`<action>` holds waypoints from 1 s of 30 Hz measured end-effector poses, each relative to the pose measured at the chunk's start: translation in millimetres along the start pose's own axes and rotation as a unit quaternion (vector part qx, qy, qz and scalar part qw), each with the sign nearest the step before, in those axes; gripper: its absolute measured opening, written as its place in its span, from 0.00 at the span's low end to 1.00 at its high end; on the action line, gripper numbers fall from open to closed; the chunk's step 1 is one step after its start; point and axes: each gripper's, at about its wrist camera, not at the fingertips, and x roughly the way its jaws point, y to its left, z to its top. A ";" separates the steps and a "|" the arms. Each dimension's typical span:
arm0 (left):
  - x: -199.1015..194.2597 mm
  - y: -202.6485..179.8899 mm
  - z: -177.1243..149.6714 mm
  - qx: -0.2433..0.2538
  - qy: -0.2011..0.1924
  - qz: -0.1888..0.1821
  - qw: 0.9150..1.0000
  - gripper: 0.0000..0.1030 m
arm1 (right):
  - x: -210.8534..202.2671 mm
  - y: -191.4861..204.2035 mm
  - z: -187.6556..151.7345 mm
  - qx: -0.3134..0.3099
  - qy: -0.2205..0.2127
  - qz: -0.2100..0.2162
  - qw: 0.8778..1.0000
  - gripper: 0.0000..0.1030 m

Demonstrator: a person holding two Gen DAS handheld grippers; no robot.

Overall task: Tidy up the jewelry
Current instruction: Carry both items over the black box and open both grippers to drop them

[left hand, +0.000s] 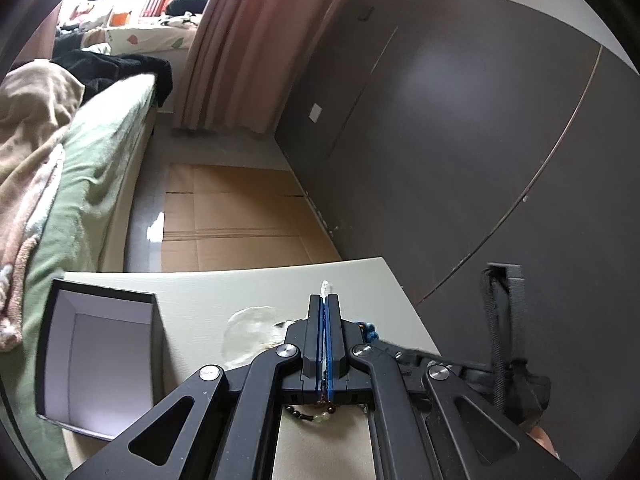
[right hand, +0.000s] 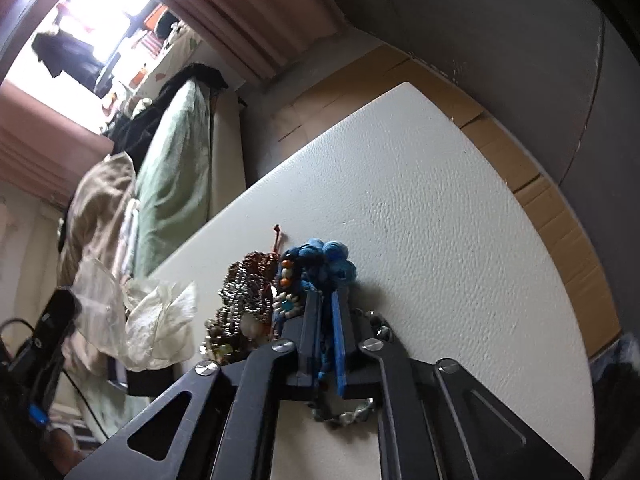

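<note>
My left gripper (left hand: 325, 300) is shut on a thin pale bracelet (left hand: 326, 287) whose end sticks out past the tips; dark and pale green beads (left hand: 316, 415) hang below the jaws. An open black box with a white inside (left hand: 100, 356) stands on the white table (left hand: 240, 292) to the left. My right gripper (right hand: 326, 296) is shut on blue corded jewelry (right hand: 328, 264) at the edge of a pile of beaded jewelry (right hand: 248, 292) on the table (right hand: 440, 240). A bead chain (right hand: 352, 414) lies under the right gripper.
A crumpled clear plastic bag (left hand: 250, 332) lies on the table by the left gripper, and also shows in the right wrist view (right hand: 152, 320). A bed with green sheets (left hand: 92, 168) is to the left, a dark wardrobe (left hand: 460, 140) to the right, cardboard (left hand: 240, 220) on the floor.
</note>
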 end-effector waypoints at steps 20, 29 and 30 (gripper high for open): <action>-97.8 48.8 7.7 -0.054 -0.065 0.026 0.996 0.00 | -79.9 75.2 -15.9 -0.054 -0.082 0.098 0.990 0.05; -100.5 88.2 6.4 -0.080 -0.052 0.049 0.994 0.00 | -47.8 124.4 -23.1 -0.088 -0.063 0.131 0.985 0.05; -98.0 92.8 6.2 -0.085 -0.047 0.051 0.994 0.00 | -44.5 129.3 -24.4 -0.094 -0.063 0.135 0.984 0.05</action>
